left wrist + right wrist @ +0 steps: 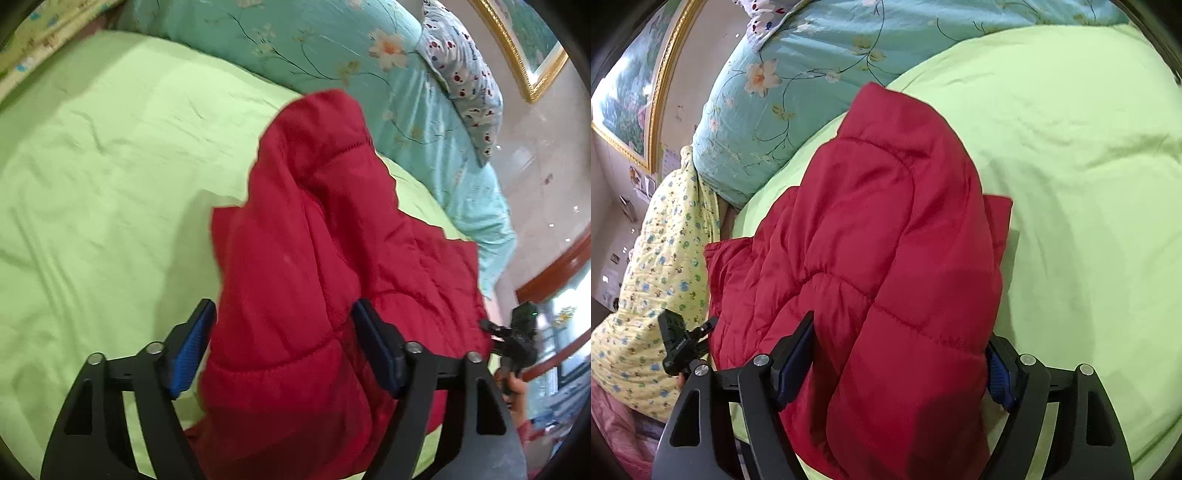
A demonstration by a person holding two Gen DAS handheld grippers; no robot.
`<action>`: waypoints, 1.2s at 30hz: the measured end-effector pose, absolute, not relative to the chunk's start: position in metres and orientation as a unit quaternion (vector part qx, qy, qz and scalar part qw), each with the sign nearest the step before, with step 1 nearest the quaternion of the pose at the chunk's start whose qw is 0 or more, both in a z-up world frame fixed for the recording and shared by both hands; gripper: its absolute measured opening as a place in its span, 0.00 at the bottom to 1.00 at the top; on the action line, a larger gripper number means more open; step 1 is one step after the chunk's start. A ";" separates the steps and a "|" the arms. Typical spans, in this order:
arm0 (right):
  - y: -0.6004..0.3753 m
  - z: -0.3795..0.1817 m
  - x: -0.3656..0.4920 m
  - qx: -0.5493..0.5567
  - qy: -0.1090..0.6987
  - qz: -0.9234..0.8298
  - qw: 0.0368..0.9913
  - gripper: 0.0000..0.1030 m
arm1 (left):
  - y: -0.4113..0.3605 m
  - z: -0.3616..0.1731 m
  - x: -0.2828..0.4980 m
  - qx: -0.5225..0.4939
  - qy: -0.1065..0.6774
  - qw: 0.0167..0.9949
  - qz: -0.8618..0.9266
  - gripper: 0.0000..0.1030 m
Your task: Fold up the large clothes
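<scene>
Where tongs gape: red jacket

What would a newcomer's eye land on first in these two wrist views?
The red quilted puffer jacket grabs the eye first, lying bunched on the lime-green bedsheet, with part of it between the wide-spread fingers of both the left gripper and the right gripper. Behind it lies a turquoise floral quilt, and a gold-framed painting hangs on the wall.

Bare green sheet lies open left of the left gripper; the red padded jacket fills its jaws; floral quilt blocks ahead.
</scene>
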State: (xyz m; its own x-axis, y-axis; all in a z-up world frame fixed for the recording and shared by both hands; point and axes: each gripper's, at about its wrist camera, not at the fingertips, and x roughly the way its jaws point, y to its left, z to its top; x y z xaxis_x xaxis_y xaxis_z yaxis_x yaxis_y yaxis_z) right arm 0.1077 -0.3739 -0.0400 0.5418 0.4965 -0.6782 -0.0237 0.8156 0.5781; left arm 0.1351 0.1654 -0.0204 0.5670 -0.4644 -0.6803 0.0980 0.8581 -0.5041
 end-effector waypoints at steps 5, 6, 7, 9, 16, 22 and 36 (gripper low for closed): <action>-0.372 -0.034 0.111 0.244 0.450 0.143 0.847 0.79 | 0.175 -0.016 0.132 -0.207 0.433 0.864 -0.153 0.75; -0.373 -0.032 0.111 0.242 0.446 0.139 0.851 0.79 | 0.177 -0.013 0.131 -0.206 0.430 0.866 -0.149 0.75; -0.373 -0.030 0.111 0.241 0.443 0.136 0.853 0.79 | 0.177 -0.010 0.130 -0.203 0.426 0.870 -0.143 0.75; -0.377 -0.025 0.114 0.241 0.433 0.125 0.860 0.80 | 0.175 0.000 0.126 -0.195 0.409 0.881 -0.139 0.75; -0.379 -0.015 0.150 0.239 0.419 0.125 0.867 0.81 | 0.124 0.031 0.110 -0.139 0.379 0.893 -0.197 0.75; -0.359 -0.012 0.165 0.186 0.425 0.115 0.878 0.34 | 0.083 0.027 0.091 -0.106 0.392 0.877 -0.257 0.75; -0.381 -0.014 0.167 0.274 0.365 0.054 0.888 0.27 | 0.025 -0.009 0.115 0.008 0.405 0.893 -0.194 0.75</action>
